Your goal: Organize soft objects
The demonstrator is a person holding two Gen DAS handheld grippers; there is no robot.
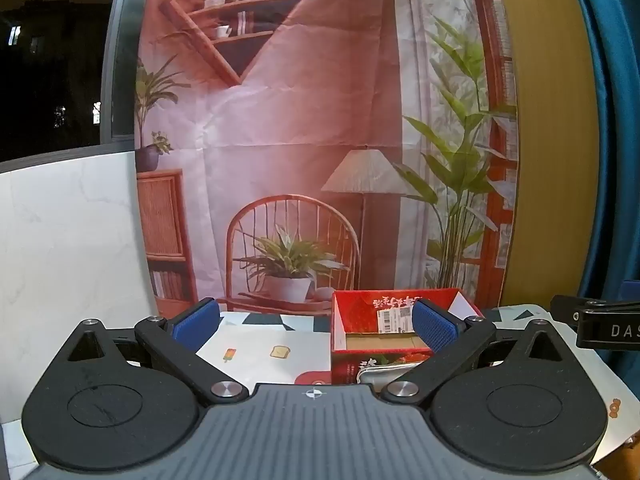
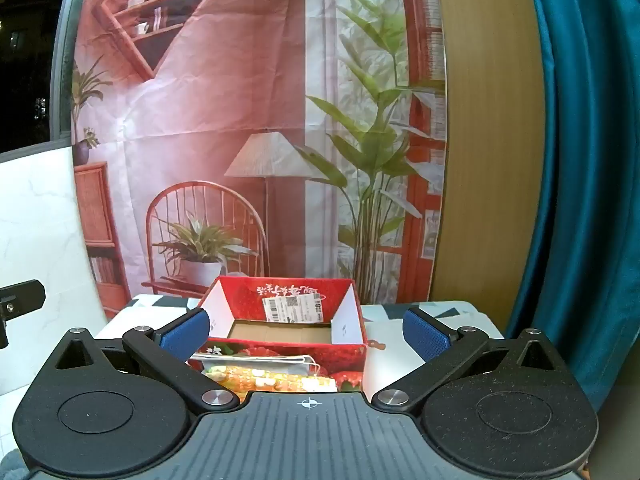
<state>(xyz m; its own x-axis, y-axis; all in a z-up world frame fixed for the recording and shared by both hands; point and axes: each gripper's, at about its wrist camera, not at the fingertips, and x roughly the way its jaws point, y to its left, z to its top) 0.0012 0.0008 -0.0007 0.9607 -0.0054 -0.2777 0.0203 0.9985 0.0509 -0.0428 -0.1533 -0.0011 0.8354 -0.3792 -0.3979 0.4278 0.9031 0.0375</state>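
An open red cardboard box (image 2: 280, 344) with a white shipping label stands on the table; its brown floor looks empty. It also shows in the left wrist view (image 1: 344, 364). In front of the box lie a yellow patterned soft item (image 2: 272, 382) and a folded white piece (image 2: 256, 360); a silvery edge of them (image 1: 384, 370) shows in the left wrist view. My left gripper (image 1: 314, 326) is open and empty, to the left of the box. My right gripper (image 2: 306, 332) is open and empty, straddling the box front above the soft items.
The table has a patterned cloth (image 1: 260, 344) with small food prints. A printed room backdrop (image 1: 300, 140) hangs behind. A white marble-look panel (image 1: 68, 240) stands at left and a blue curtain (image 2: 580, 160) at right. The other gripper's black body (image 1: 600, 326) shows at right.
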